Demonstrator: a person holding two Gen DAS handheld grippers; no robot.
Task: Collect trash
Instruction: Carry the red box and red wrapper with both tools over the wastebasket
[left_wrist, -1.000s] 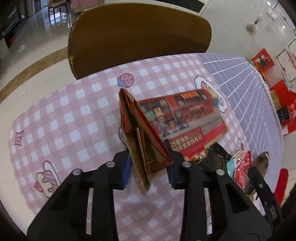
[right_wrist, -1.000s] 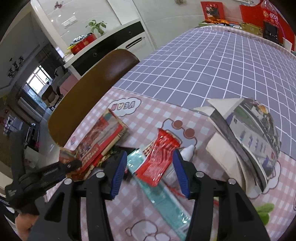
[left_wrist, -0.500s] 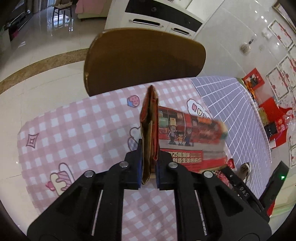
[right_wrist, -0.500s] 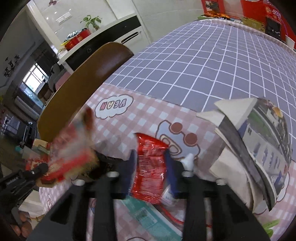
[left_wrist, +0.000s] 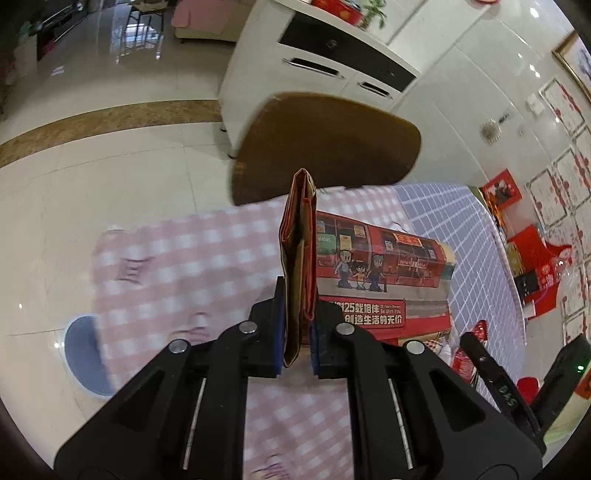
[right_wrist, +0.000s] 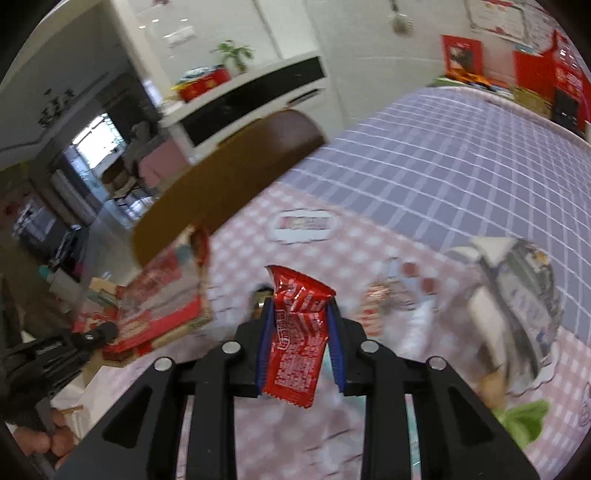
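Note:
My left gripper (left_wrist: 298, 328) is shut on the flap of a flattened red printed carton (left_wrist: 380, 273), which hangs above the pink checked tablecloth (left_wrist: 192, 266). The same carton (right_wrist: 159, 310) shows blurred at the left of the right wrist view, with the left gripper (right_wrist: 85, 338) and a hand below it. My right gripper (right_wrist: 301, 339) is shut on a red snack wrapper (right_wrist: 297, 339), lifted off the cloth. Another red wrapper (left_wrist: 476, 332) lies by the right gripper's tip in the left wrist view.
A brown chair back (left_wrist: 325, 147) stands beyond the table's edge. A folded newspaper (right_wrist: 517, 306) lies at the right on the cloth, with a green scrap (right_wrist: 521, 421) near it. A blue round mat (left_wrist: 86, 354) lies on the tiled floor.
Both grippers closed on their items and rose. The carton went from lying on the cloth to hanging in my left gripper; the red wrapper left the table in my right gripper.

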